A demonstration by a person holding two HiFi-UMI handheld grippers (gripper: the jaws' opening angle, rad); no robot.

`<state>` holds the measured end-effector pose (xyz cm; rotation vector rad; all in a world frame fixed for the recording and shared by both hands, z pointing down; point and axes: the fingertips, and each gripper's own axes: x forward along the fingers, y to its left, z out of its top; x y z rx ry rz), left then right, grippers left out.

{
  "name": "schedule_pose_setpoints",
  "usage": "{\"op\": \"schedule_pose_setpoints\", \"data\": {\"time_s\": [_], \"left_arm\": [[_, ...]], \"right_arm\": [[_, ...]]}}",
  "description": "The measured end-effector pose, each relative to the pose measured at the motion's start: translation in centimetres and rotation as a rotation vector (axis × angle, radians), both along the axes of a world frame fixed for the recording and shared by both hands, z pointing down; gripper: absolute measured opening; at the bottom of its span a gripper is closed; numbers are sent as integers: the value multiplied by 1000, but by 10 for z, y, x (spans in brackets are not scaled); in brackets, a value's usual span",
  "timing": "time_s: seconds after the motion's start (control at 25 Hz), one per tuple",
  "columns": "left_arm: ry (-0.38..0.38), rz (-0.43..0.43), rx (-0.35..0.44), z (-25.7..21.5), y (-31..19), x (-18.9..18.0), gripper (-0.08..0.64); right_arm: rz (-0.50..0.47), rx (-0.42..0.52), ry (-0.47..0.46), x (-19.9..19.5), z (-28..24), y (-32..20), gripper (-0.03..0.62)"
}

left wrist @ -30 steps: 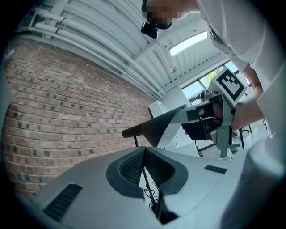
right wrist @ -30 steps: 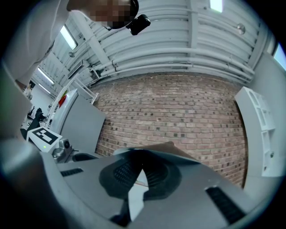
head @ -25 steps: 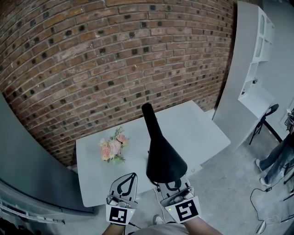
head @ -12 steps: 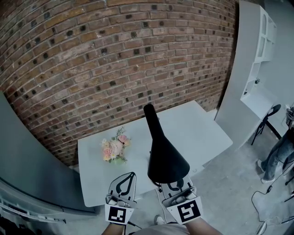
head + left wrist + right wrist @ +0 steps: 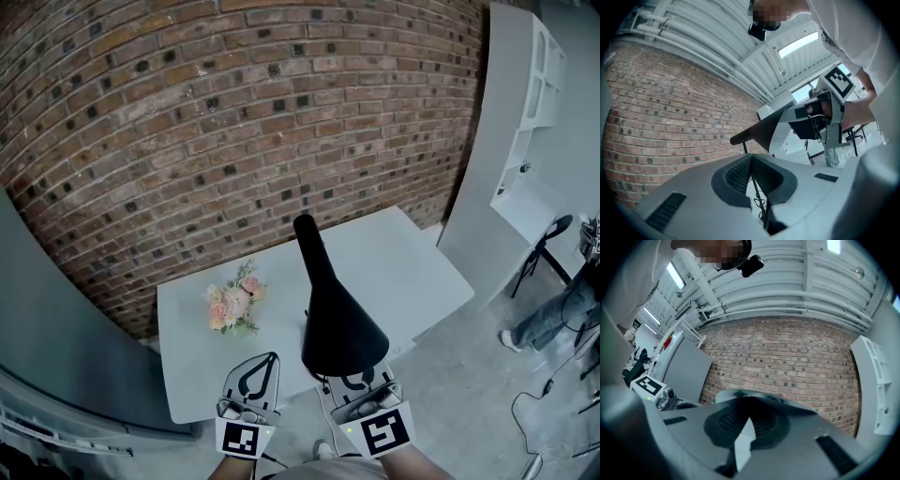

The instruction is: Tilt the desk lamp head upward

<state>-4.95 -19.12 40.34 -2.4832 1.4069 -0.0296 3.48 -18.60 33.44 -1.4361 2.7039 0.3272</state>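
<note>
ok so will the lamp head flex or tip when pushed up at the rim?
The lamp head looks like a thin rigid shade, so probably little flex where the right hand-held gripper pinches its rim. Wide shade on a slim stem, base unseen: may rock or tip.

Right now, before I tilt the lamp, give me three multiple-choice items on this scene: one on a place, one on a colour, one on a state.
1. The bouquet lies:
A) on the table, left of the lamp head
B) on the floor
C) on a shelf

2. The lamp head's outside is:
A) white
B) black
C) red

3. The right tool is:
A) open
B) resting on the table
C) shut on the lamp head's rim

Answers:
1 A, the head view shows it there.
2 B, it looks black from above.
3 C, the right gripper view shows the rim between its jaws.
</note>
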Motion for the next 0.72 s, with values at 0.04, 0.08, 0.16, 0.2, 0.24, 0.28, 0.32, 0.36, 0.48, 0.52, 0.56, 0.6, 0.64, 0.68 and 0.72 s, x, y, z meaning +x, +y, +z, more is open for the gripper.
{"op": "schedule_pose_setpoints", "data": {"time_s": [0.04, 0.08, 0.16, 0.2, 0.24, 0.28, 0.32, 0.36, 0.48, 0.52, 0.56, 0.6, 0.64, 0.68, 0.72], "left_arm": [[-5, 0, 0, 0, 0, 0, 6], [-8, -1, 1, 1, -1, 0, 6], [-7, -1, 6, 1, -2, -1, 6], [-5, -1, 6, 2, -2, -1, 6], [-6, -1, 5, 2, -2, -1, 6], [-9, -2, 3, 3, -3, -2, 6], [-10, -3, 1, 3, -3, -3, 6], [-10, -2, 3, 3, -4, -3, 6], [-11, -1, 9, 2, -4, -3, 6], [-13, -2, 7, 2, -4, -4, 6], [-16, -1, 7, 2, -5, -4, 6], [-17, -1, 8, 2, -5, -4, 6], [-15, -1, 7, 2, -5, -4, 6], [-10, -1, 4, 1, -6, -3, 6], [-6, -1, 2, 1, -6, -3, 6]], "right_arm": [[-1, 0, 1, 0, 0, 0, 16], [-2, 1, 2, -1, -1, -1, 16], [-5, 5, 11, -1, 0, -2, 17], [-5, 5, 18, -2, 0, -2, 15], [-6, 5, 24, -2, 1, -2, 16], [-7, 4, 29, -3, 1, -2, 16], [-8, 2, 31, -3, 1, -3, 15], [-9, -1, 30, -3, 1, -3, 16], [-16, -6, 27, -3, 0, -5, 15], [-18, -3, 29, -3, -1, -5, 16], [-20, -2, 29, -3, -1, -5, 16], [-20, -2, 28, -3, -2, -6, 16], [-20, -3, 27, -3, -3, -6, 16], [-21, -4, 28, -3, -3, -6, 16], [-21, -6, 29, -3, -4, -7, 15]]}}
